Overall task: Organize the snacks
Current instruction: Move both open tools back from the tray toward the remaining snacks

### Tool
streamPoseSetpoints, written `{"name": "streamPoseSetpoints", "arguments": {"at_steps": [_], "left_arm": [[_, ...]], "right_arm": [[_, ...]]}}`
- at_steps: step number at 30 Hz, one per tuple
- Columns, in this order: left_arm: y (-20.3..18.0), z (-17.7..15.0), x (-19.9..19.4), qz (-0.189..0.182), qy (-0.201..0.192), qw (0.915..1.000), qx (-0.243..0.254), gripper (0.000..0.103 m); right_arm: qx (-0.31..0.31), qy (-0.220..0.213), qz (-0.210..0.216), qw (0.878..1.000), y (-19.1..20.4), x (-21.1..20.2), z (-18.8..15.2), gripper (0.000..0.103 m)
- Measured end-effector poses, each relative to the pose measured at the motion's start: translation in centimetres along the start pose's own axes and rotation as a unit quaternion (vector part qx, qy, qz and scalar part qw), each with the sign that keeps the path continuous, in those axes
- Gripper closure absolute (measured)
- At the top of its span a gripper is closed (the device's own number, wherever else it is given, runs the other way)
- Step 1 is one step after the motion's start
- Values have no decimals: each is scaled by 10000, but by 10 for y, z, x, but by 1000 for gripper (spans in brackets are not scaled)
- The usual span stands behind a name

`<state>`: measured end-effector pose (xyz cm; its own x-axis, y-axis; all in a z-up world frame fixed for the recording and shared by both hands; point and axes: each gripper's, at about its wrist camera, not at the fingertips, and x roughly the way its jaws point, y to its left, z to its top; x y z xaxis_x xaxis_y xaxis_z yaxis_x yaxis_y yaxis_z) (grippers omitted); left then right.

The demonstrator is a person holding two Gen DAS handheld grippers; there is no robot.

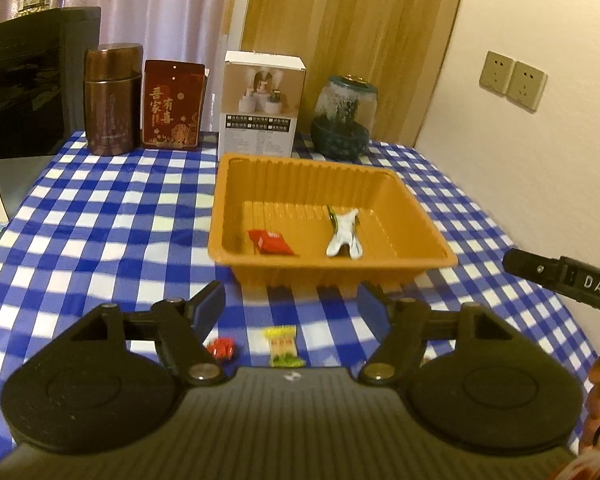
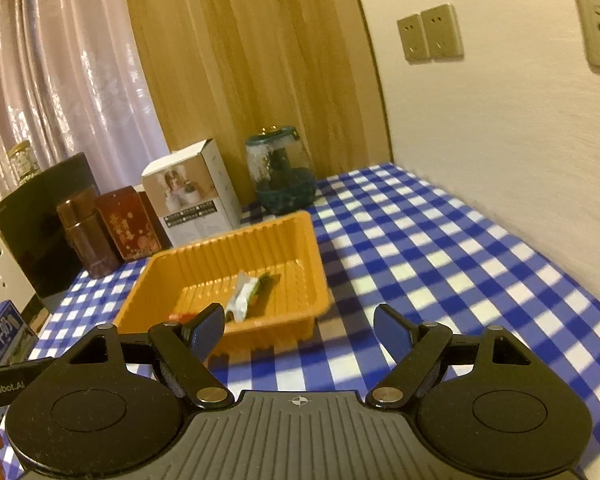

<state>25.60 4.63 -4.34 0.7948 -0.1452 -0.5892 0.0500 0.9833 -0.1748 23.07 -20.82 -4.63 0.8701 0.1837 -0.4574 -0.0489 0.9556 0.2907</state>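
Note:
An orange plastic tray (image 1: 428, 236) stands on the blue checked tablecloth. In it lie a red snack packet (image 1: 270, 242) and a white and green wrapped snack (image 1: 344, 232). My left gripper (image 1: 292, 304) is open and empty, just short of the tray's near wall. Below it on the cloth lie a small red candy (image 1: 221, 348) and a yellow and green snack packet (image 1: 284, 346). My right gripper (image 2: 298, 330) is open and empty, at the tray's (image 2: 308, 256) near right corner. The white and green snack (image 2: 244, 294) shows there too.
Along the back stand a brown canister (image 1: 112, 100), a red tin (image 1: 172, 106), a white box (image 1: 260, 104) and a glass jar on a dark bowl (image 1: 344, 116). A dark box (image 1: 28, 80) is at the left. The wall is close on the right.

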Motion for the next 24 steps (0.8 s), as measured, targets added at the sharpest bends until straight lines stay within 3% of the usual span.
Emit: {"name": "streamPoseSetpoints", "arguments": {"at_steps": [11,18,24], "left_arm": [[7,-49,-31,111,106,9998,102,33],[8,-76,-26,86,338,9978,557,33],[10,-85,-16,-40,420,9955,844,33]], "right_arm": [[-98,360,-131,9992,-19,-27,-46,22],[-111,738,-166,9971,-28,-29,-75,22],[-188,822,-148,9963,-27,-23,-81,22]]}}
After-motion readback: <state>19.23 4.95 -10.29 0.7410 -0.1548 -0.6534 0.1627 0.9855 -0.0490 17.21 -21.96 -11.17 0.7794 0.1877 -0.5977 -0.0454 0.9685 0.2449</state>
